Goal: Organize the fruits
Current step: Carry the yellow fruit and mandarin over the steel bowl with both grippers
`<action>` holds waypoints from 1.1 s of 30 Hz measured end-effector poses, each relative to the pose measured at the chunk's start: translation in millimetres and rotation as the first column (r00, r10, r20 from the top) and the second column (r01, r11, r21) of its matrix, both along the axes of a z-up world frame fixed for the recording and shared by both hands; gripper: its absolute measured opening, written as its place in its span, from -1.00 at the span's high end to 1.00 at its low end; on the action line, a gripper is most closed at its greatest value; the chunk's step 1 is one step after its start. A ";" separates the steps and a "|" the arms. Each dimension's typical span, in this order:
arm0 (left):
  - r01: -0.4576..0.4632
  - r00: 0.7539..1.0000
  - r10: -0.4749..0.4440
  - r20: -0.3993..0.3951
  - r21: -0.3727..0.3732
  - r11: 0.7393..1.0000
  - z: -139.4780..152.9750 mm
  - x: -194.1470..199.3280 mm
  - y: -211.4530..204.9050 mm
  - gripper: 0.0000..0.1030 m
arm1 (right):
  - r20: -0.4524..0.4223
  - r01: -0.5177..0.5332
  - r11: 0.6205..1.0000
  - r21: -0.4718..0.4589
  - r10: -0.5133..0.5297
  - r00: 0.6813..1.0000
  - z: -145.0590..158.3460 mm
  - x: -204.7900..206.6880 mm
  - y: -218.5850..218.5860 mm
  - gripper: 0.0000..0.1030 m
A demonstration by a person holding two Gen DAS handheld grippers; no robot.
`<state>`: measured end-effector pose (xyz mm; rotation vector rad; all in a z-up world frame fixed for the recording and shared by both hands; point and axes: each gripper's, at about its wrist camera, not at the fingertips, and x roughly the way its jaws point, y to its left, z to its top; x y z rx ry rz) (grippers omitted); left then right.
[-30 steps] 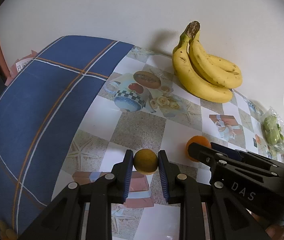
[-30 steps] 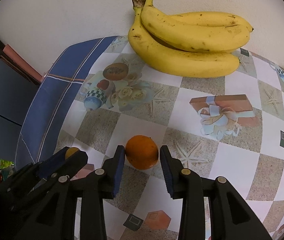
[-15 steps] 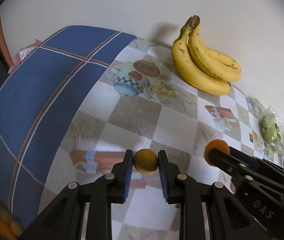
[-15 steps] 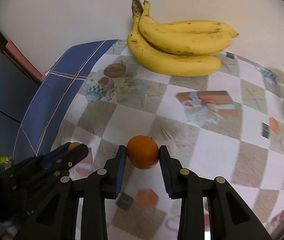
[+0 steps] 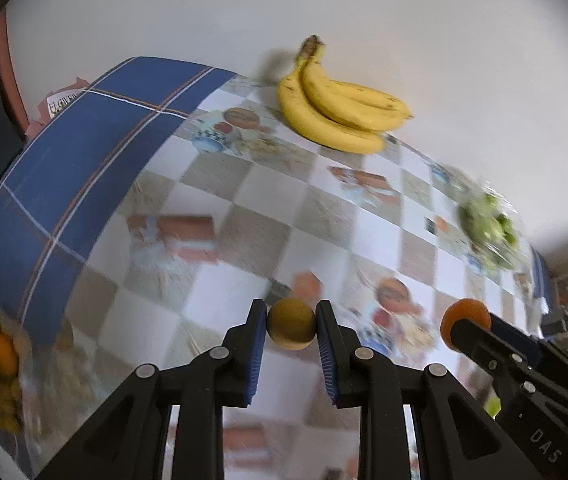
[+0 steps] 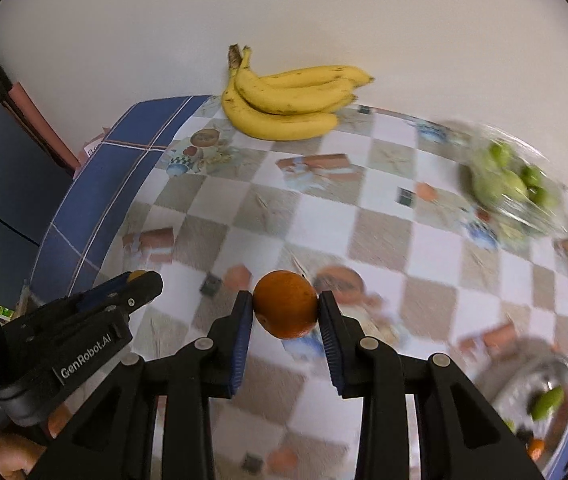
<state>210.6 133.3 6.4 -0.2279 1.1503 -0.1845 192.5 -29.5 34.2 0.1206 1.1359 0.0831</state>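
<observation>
Now the left gripper (image 5: 291, 328) is clamping a yellowish fruit (image 5: 291, 328) and the right gripper (image 6: 285, 312) an orange (image 6: 285, 304); both jaws should be keeping firm, level pressure above the tabletop (image 6: 400, 240).

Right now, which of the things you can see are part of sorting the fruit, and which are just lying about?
Part of the job:
- orange, in the right gripper
- yellow-brown fruit, in the left gripper
- bananas
- bag of green fruit

Lying about:
- tablecloth
- blue cloth
- wall
</observation>
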 end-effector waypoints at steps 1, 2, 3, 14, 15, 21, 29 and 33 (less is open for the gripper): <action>0.002 1.000 -0.002 0.000 -0.002 1.000 2.9 -5.3 -4.2 0.48 | 0.000 0.009 1.000 0.003 -0.009 1.000 3.5 -9.4 -4.4 0.32; 0.005 1.000 -0.005 0.002 -0.002 1.000 7.3 -14.7 -10.1 0.48 | 0.001 0.022 1.000 0.004 -0.022 1.000 8.4 -22.4 -11.0 0.32; 0.008 1.000 -0.008 0.006 -0.001 1.000 11.1 -22.7 -15.0 0.48 | 0.005 0.030 1.000 0.002 -0.030 1.000 12.1 -32.6 -15.8 0.32; 0.092 0.995 -0.091 0.028 -0.025 0.995 32.0 -109.9 -96.3 0.48 | 0.037 0.145 0.989 0.028 -0.146 0.989 26.5 -134.2 -79.0 0.32; 0.096 0.995 -0.096 0.025 -0.031 0.995 29.6 -117.3 -104.7 0.48 | 0.041 0.172 0.985 0.032 -0.173 0.984 24.1 -142.8 -87.1 0.32; 0.143 0.989 -0.144 -0.016 -0.059 0.988 8.6 -146.7 -149.0 0.48 | 0.010 0.309 0.950 0.050 -0.309 0.951 -8.6 -185.2 -132.0 0.32; 0.236 0.970 -0.238 -0.038 -0.055 0.970 -10.8 -163.6 -207.8 0.48 | -0.019 0.447 0.893 0.055 -0.446 0.895 -45.3 -224.8 -193.3 0.32; 0.290 0.956 -0.293 -0.036 -0.066 0.955 -15.1 -169.6 -234.5 0.47 | -0.030 0.500 0.862 0.084 -0.500 0.866 -48.3 -234.2 -221.1 0.32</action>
